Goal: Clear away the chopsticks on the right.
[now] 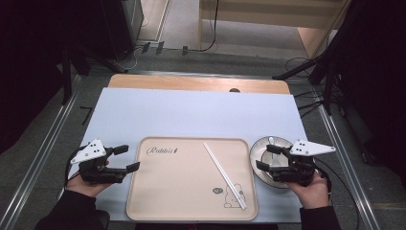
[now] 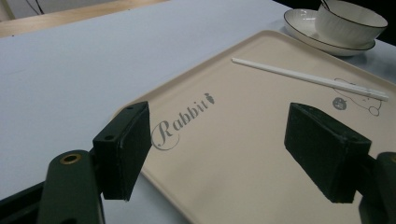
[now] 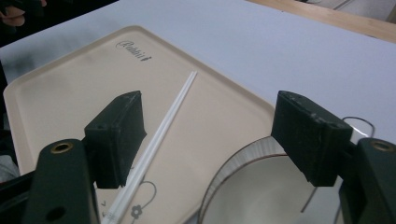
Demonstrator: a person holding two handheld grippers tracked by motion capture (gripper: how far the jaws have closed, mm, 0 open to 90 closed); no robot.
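Observation:
A beige tray (image 1: 182,182) printed "Rabbit" lies at the table's near middle. A pair of white chopsticks (image 1: 224,174) rests aslant on its right half. Right of the tray a white bowl (image 1: 274,143) stands on a plate (image 1: 253,158). My left gripper (image 1: 130,158) hovers open just off the tray's left edge, holding nothing. My right gripper (image 1: 265,157) is open above the bowl's near side. In the left gripper view the tray (image 2: 243,140), chopsticks (image 2: 308,79) and bowl (image 2: 348,23) lie ahead of the jaws. The right gripper view looks over the bowl's rim (image 3: 233,161) toward the chopsticks (image 3: 159,135).
A pale sheet (image 1: 191,115) covers the wooden table (image 1: 196,82), bare behind the tray. Metal rails (image 1: 344,158) run along both table sides. Cables and stands crowd the floor at the back.

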